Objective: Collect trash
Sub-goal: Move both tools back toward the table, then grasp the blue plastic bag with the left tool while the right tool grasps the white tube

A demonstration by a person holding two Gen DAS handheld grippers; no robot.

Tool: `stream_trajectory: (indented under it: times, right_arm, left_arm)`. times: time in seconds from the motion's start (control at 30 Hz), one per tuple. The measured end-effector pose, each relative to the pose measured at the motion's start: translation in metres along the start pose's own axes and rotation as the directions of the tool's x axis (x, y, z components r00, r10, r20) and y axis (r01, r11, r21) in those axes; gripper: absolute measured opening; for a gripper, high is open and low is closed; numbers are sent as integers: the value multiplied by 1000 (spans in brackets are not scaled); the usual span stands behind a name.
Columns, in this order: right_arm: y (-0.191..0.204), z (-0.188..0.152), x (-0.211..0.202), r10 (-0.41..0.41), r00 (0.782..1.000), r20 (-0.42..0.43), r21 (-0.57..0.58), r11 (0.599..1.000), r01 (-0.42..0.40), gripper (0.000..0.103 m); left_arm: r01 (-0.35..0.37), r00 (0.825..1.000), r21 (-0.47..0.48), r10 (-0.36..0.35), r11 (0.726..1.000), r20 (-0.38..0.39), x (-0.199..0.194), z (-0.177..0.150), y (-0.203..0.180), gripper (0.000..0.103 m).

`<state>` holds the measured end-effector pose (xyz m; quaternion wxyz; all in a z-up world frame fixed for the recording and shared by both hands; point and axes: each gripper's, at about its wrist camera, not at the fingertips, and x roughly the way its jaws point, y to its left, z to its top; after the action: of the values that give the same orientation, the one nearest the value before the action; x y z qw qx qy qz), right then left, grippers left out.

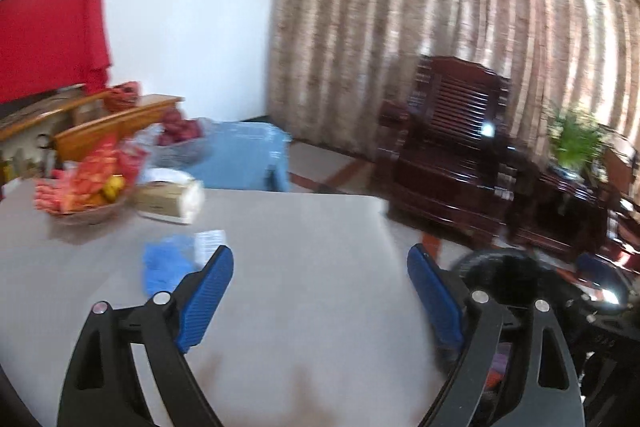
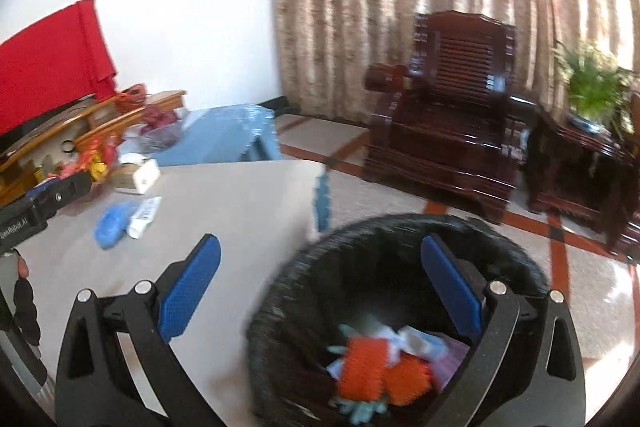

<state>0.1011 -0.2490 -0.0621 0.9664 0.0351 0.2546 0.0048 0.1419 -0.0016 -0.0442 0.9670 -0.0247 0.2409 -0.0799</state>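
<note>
Hovering with both tools spread wide and nothing between the pads, you look to be between pickups. Your right gripper hangs over the rim of the black bin, which stands on the floor just off the table's corner — handy, since anything lifted from the table needs only a short swing to drop in. Inside it already lie orange pieces, pale wrappers and something teal, so part of the job seems done. Your left gripper points across the bare tabletop, with the bin just off its right side. Farther out, a crumpled blue item lies touching a white tube-like packet, near the table's far-left part — likely the trash still to collect, and wide jaws suit the soft blue lump. Beyond them sit a tissue box and a snack basket, probably meant to stay. Blur hides finer detail.
</note>
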Motion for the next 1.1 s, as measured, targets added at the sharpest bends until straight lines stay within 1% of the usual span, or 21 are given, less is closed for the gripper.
stream_trajectory:
  times: [0.13, 0.27, 0.43, 0.6, 0.77, 0.87, 1.0, 1.1]
  right_arm:
    - [38, 8, 23, 51, 999, 2, -20, 999, -51, 98]
    - [78, 14, 52, 91, 996, -14, -45, 995, -91, 98]
    - [118, 13, 88, 114, 993, -41, -80, 990, -117, 98]
    - [146, 12, 128, 117, 990, -79, -97, 987, -125, 98]
    - [163, 4, 166, 112, 986, -122, -103, 987, -125, 98]
    - [167, 1, 181, 111, 984, -141, -98, 987, -126, 98]
    - [172, -3, 192, 112, 982, -151, -104, 986, -128, 98]
    - [173, -4, 199, 113, 981, -159, -105, 986, -130, 98]
  left_arm:
    - [-88, 996, -28, 88, 996, -3, 2, -5, 43, 87]
    - [-169, 986, -29, 169, 985, -14, 13, -14, 82, 87]
    - [-224, 973, -44, 221, 974, -64, 41, -26, 123, 87]
    - [-246, 964, -80, 235, 966, -121, 76, -33, 149, 87]
    - [-256, 955, -105, 235, 961, -181, 113, -41, 164, 87]
    - [-253, 951, -129, 222, 959, -215, 131, -45, 173, 87]
    - [-253, 942, -135, 212, 958, -259, 153, -49, 177, 87]
    - [-256, 929, -140, 204, 956, -309, 169, -54, 181, 87]
